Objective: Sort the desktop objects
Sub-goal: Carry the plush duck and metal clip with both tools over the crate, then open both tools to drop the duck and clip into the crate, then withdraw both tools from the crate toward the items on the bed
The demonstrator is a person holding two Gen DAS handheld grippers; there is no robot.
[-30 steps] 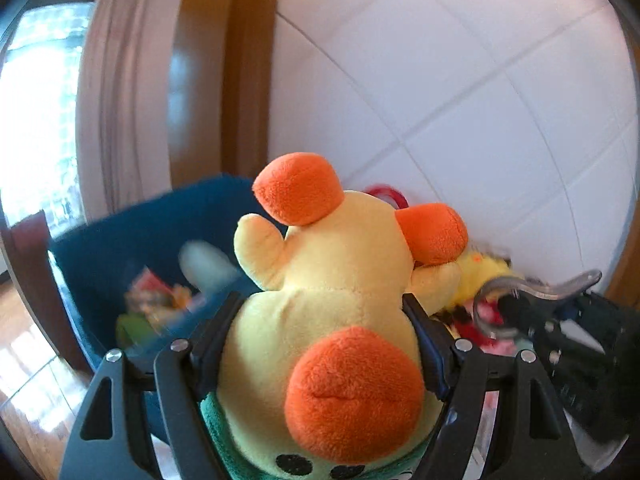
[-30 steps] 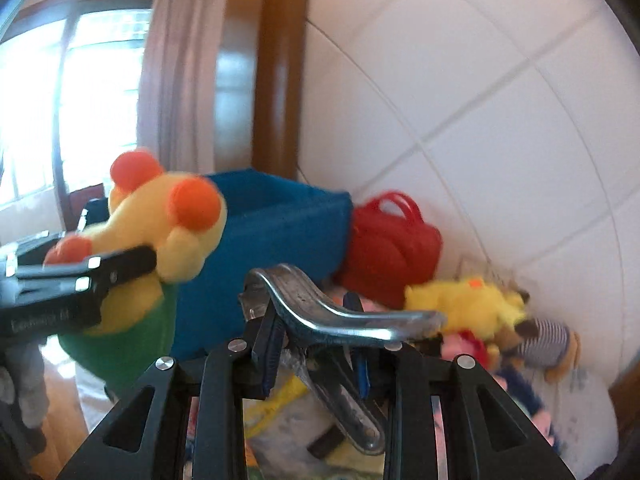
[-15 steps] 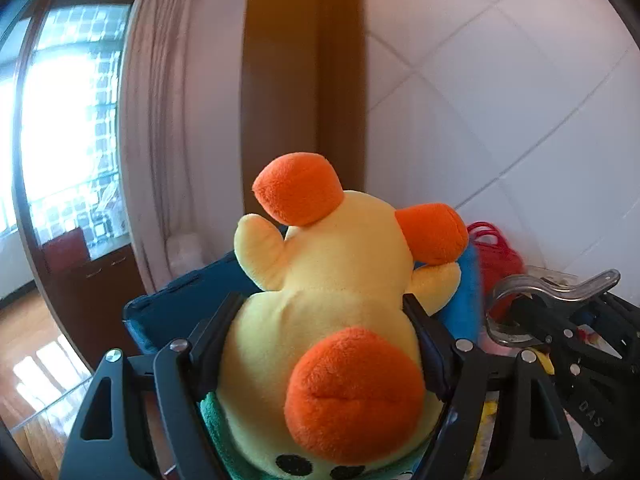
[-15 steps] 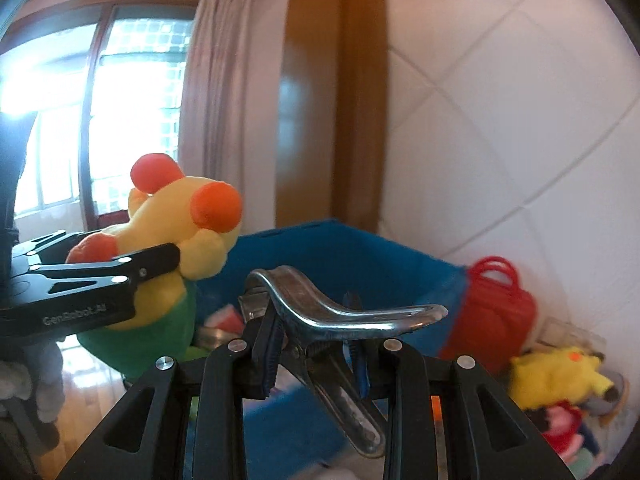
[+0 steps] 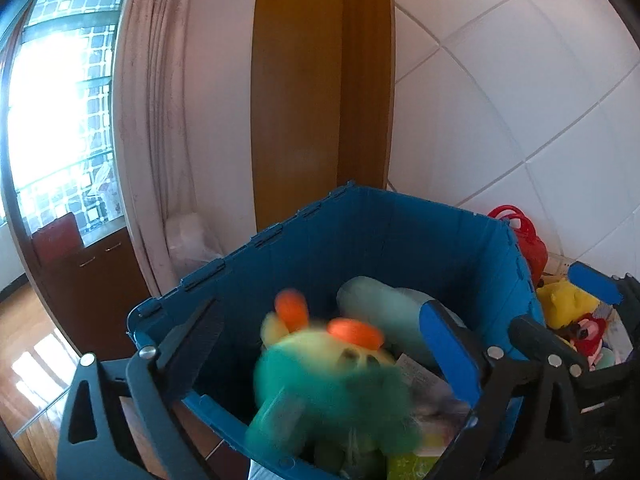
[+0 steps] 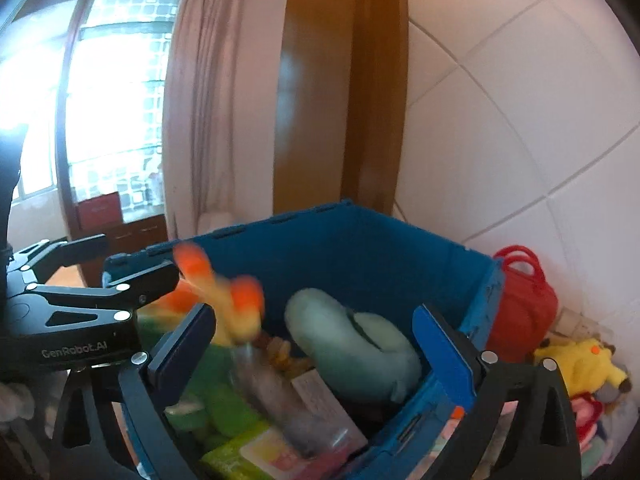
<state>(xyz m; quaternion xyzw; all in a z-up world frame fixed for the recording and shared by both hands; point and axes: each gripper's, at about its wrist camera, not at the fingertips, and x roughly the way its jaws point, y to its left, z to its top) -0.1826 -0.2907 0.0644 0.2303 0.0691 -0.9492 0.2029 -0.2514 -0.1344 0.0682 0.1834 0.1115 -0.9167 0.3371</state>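
Observation:
A yellow and green plush duck (image 5: 328, 376) with orange feet is blurred in mid-fall inside the blue bin (image 5: 360, 232); it also shows in the right wrist view (image 6: 224, 312). My left gripper (image 5: 320, 340) is open and empty above the bin. My right gripper (image 6: 316, 344) is open and empty over the bin (image 6: 360, 236). A blurred metal clamp (image 6: 280, 392) lies in the bin below it, beside a pale green plush (image 6: 352, 344).
A red bag (image 6: 524, 300) and a yellow plush (image 6: 580, 360) lie right of the bin against the white tiled wall. A curtain, a wooden post and a window stand behind. A green packet (image 6: 248, 452) lies in the bin.
Both grippers moved over the bin and opened. The left let go of the duck and the right let go of the metal clamp; both things dropped into the bin.

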